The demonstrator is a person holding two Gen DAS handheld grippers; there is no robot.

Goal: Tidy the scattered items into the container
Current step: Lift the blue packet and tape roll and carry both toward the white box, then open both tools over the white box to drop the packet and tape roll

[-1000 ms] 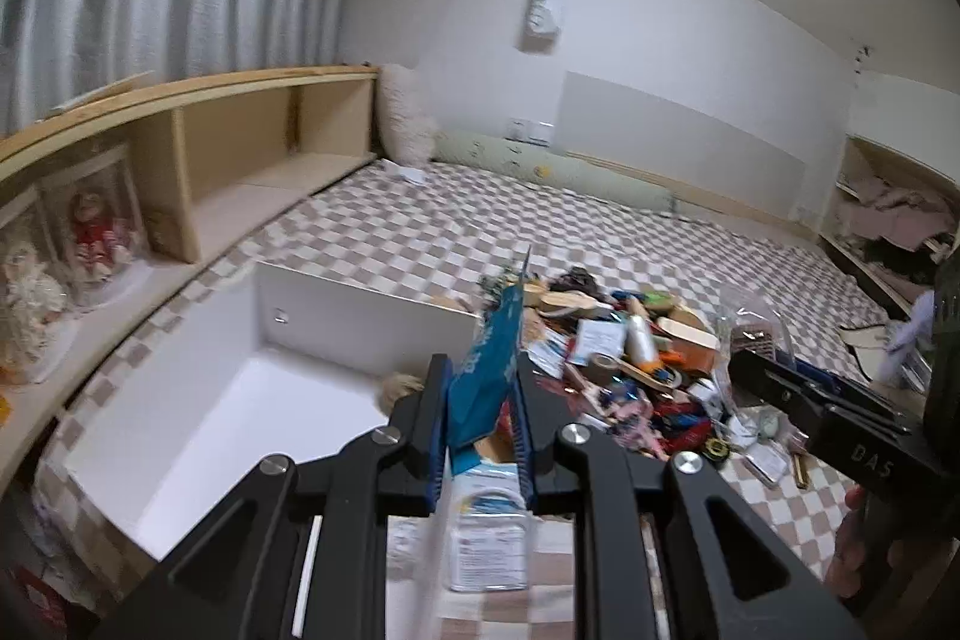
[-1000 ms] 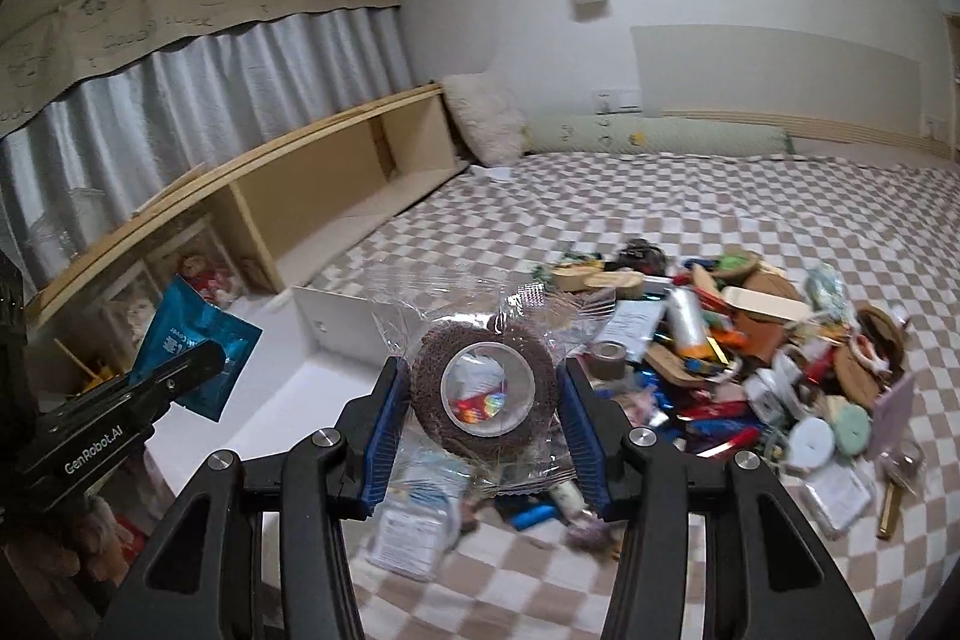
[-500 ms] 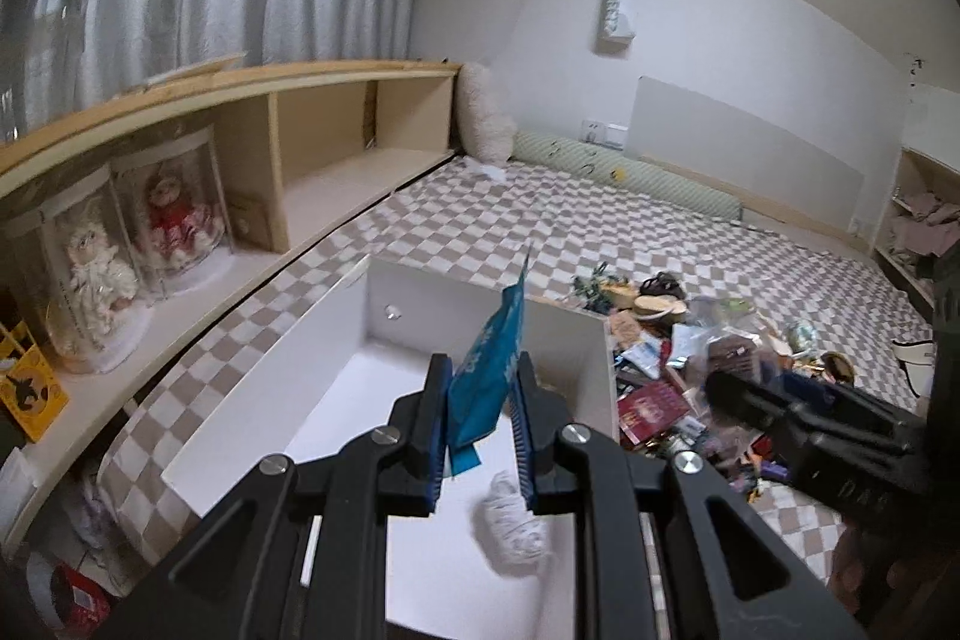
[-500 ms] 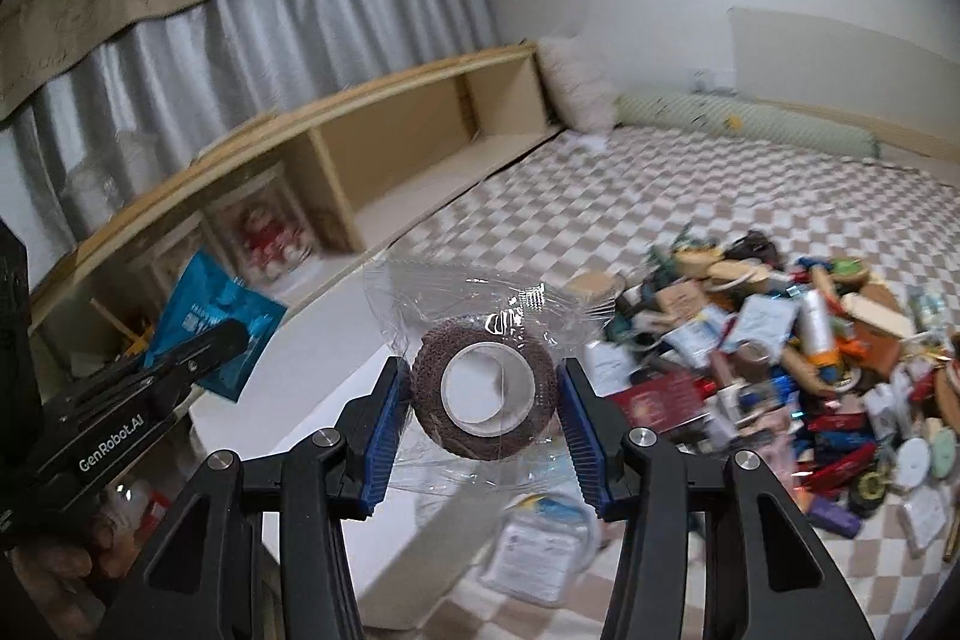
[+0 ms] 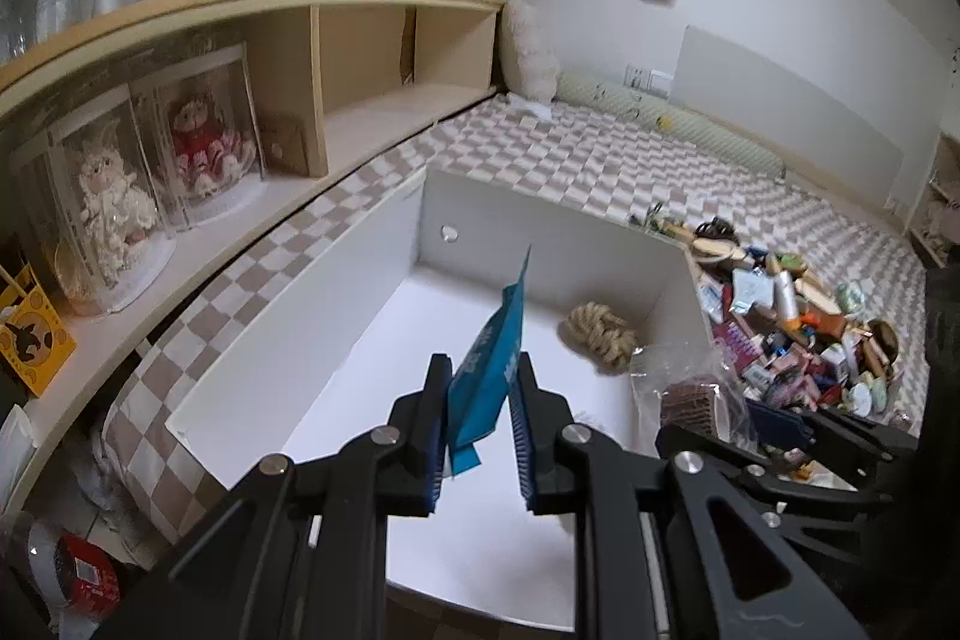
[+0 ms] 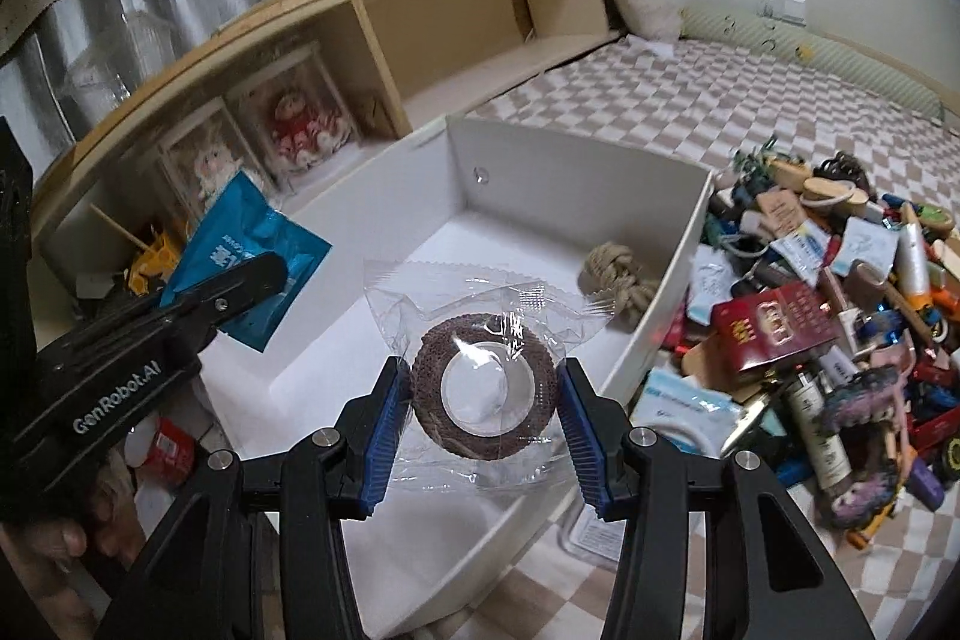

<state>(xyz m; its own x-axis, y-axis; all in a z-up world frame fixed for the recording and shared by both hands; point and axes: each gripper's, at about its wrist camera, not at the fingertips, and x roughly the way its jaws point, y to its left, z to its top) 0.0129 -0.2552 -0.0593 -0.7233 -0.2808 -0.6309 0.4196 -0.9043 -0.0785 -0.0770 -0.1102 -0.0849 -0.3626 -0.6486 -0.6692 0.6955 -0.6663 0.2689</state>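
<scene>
Status: both my claws are loaded and held above the box [image 6: 660,280], a white open-topped container on the checked bedcover [image 6: 690,100].

1. My left gripper [image 5: 480,430] is clenched on a blue packet [image 5: 489,370]. The packet stands edge-up between the pads, gripped at its lower part, most of it sticking out above. In the right view it hangs over the box's left rim.

2. My right gripper [image 6: 483,400] is clenched on a tape roll [image 6: 483,397], brown, sealed in a clear wrapper. The pads press the roll's 2 sides through the film. It sits over the near half of the box.

3. Box contents: 1 rope knot [image 5: 600,334] near the far right corner; the rest of the floor is bare.

4. The pile [image 6: 840,310] of loose items lies on the bedcover just right of the box, touching its right wall.

Recommendation for the step in hand, the drop: I would bring the left claw further in from the rim before letting go, since a light, flat packet may flutter sideways. I would lower both claws toward the floor, release over bare floor clear of the knot, and keep the 2 claws apart. The roll could run on its edge; laying it flat seems safer. The loose film may cling to a pad, so I would check it falls free.
</scene>
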